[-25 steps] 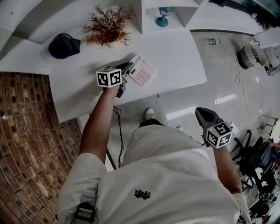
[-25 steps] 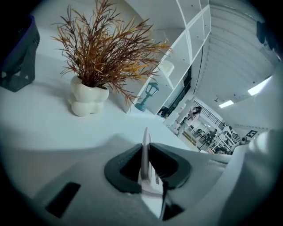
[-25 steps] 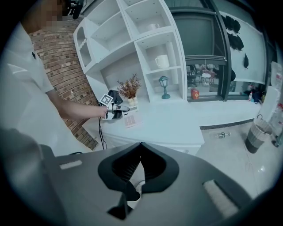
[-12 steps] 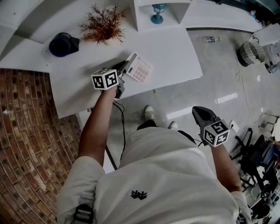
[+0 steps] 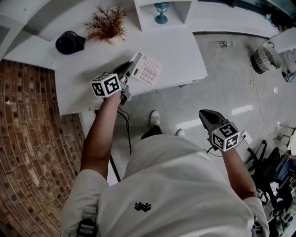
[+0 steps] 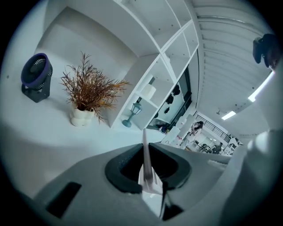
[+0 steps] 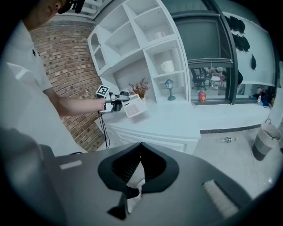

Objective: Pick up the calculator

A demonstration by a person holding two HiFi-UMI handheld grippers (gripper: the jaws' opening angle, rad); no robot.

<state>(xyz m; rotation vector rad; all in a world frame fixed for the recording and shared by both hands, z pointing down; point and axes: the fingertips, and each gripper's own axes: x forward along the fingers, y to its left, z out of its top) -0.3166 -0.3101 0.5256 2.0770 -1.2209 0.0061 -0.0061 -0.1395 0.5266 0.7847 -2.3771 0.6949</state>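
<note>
The white calculator (image 5: 146, 69) with pinkish keys hangs tilted above the white table (image 5: 185, 51), and my left gripper (image 5: 131, 70) is shut on its near edge. In the left gripper view the calculator (image 6: 145, 154) shows edge-on as a thin white blade pinched between the dark jaws of that gripper (image 6: 148, 174). My right gripper (image 5: 209, 118) hangs over the floor beside the person's hip, shut and with nothing in it. The right gripper view looks past its closed jaws (image 7: 140, 152) at the left gripper (image 7: 116, 100) holding the calculator (image 7: 134, 106) above the table.
On the table's far side stand a dried plant (image 5: 106, 25) in a white pot, a black fan (image 5: 69, 42) and a white shelf unit with a blue lamp (image 5: 161, 11). Brick surface lies left. A bottle (image 5: 223, 44) and a basket (image 5: 264, 58) are on the floor.
My left gripper has risen with the calculator, which now hangs tilted off the tabletop. The right gripper has shifted slightly to the left, still shut.
</note>
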